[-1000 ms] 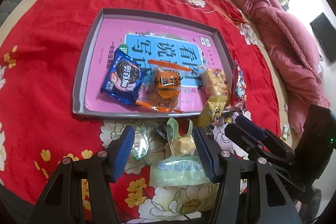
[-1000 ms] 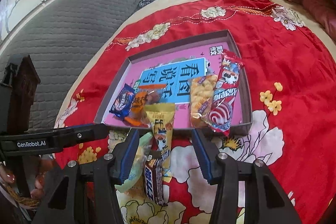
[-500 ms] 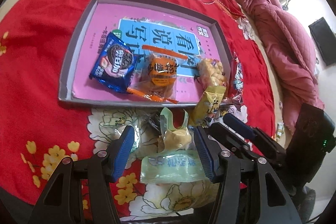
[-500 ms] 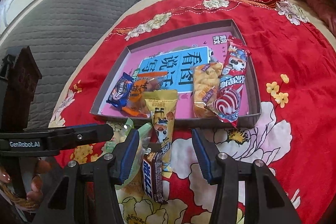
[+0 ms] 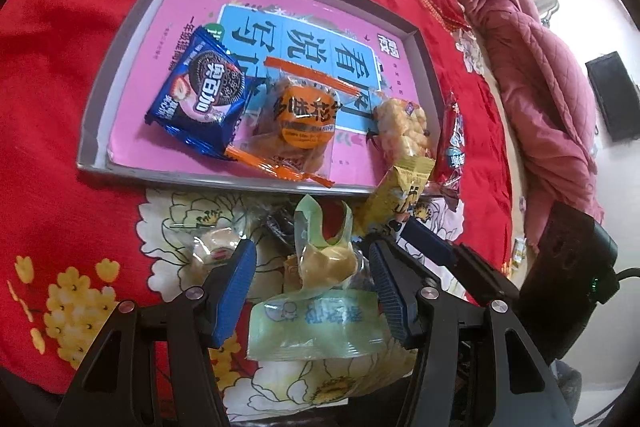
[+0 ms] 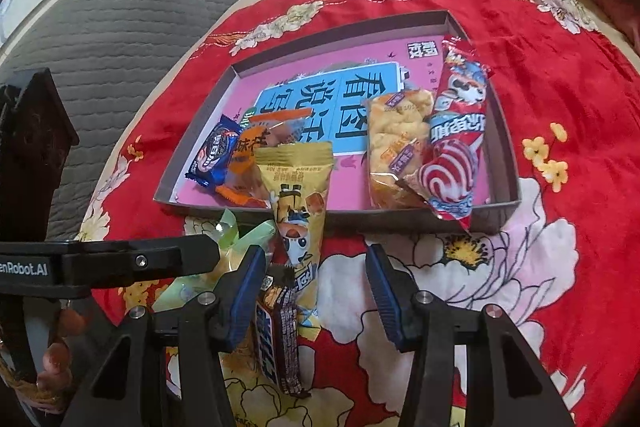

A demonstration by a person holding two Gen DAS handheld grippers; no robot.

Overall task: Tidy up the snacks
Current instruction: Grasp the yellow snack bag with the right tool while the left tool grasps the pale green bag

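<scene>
A grey tray [image 5: 120,39] [image 6: 200,131] with a pink bottom holds a blue cookie pack [image 5: 200,93], an orange pastry pack [image 5: 298,119], a puffed snack bag [image 5: 402,125] [image 6: 394,143] and a red swirl-print pack [image 6: 456,143]. A yellow snack pack [image 6: 298,203] leans over the tray's near rim. My left gripper [image 5: 312,273] is open around a pale green pastry pack [image 5: 320,291] on the cloth. My right gripper [image 6: 316,281] is open over a dark chocolate bar [image 6: 278,339] and the yellow pack's lower end.
A red floral cloth [image 5: 60,107] covers the bed. A small clear-wrapped sweet [image 5: 214,247] lies left of the left gripper. A pink quilt [image 5: 540,67] lies at the right. A grey padded cover [image 6: 100,27] lies beyond the cloth's left edge.
Both grippers have moved forward and lower toward the snacks by the tray's near rim. The left one now straddles the green pack. Both stay open.
</scene>
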